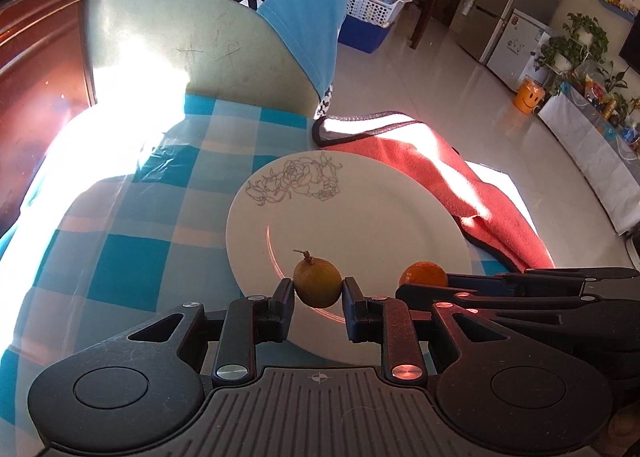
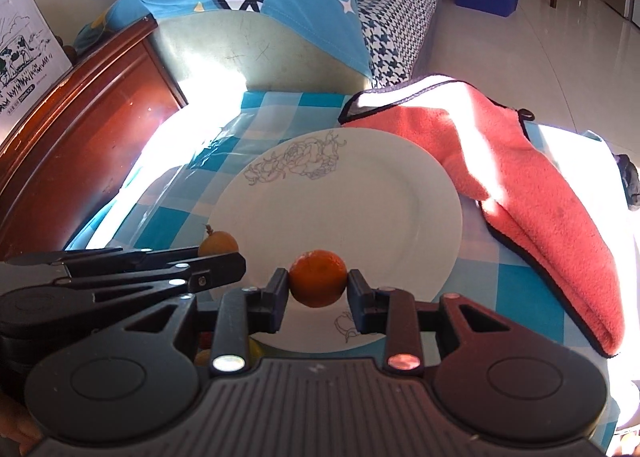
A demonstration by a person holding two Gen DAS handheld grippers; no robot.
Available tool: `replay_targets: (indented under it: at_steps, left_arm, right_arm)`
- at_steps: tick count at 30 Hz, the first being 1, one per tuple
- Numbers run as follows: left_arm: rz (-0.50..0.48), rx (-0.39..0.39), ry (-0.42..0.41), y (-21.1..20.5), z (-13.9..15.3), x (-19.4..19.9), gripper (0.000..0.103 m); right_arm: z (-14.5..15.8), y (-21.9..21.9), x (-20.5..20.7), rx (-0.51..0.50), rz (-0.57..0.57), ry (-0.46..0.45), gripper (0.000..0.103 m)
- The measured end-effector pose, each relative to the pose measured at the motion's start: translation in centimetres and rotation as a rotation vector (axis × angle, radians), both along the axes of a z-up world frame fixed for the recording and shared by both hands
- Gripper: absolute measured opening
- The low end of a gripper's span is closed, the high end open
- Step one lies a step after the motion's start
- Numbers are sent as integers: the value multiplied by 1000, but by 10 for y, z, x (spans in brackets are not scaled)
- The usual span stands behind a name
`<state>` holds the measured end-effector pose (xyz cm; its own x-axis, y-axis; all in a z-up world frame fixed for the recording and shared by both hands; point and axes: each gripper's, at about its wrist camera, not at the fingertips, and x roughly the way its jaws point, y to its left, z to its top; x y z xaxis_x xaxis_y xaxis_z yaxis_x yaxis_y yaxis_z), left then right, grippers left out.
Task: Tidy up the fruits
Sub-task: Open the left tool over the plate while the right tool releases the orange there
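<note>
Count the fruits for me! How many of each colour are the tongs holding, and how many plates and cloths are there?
Yellow-brown fruit: 1, held in the left tongs
Orange fruit: 1, held in the right tongs
White plate: 1
Red cloth: 1
Total: 4

Left gripper (image 1: 318,291), right gripper (image 2: 318,285): black plastic, ribbed grey base, silver rivets, perhaps scuffed.

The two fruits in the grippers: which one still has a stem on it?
The yellow-brown fruit, clamped in the left gripper, has a short curled stem on top. The orange fruit in the right gripper shows none.
</note>
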<state>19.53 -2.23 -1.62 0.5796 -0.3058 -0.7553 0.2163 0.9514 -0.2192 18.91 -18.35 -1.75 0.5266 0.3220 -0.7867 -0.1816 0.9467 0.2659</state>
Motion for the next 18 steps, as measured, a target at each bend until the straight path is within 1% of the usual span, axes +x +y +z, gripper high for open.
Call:
replay_targets:
  at_steps: [2, 6, 8, 10, 14, 16, 18]
  left_arm:
    - [1, 12, 5, -2, -4, 5, 23]
    - [1, 5, 25, -2, -12, 12, 23]
    - [3, 7, 17, -2, -13, 14, 23]
    - [8, 6, 18, -3, -13, 16, 24]
    - [16, -3, 21, -2, -13, 17, 28]
    - [17, -2, 17, -1, -10, 15, 30]
    - [18, -9, 7, 0, -5, 12, 30]
  right_arm:
    - [-4, 1, 5, -10, 0, 2, 32]
    - [-8, 0, 13, -11, -14, 9, 32]
    - [-11, -1, 16, -11, -20, 15, 32]
    - [-13, -1, 18, -8, -24, 28, 34]
    - [-13, -4, 20, 0, -33, 25, 35]
    - [-12, -5, 19, 10, -38, 27, 35]
    - [-9, -5, 17, 24, -34, 28, 35]
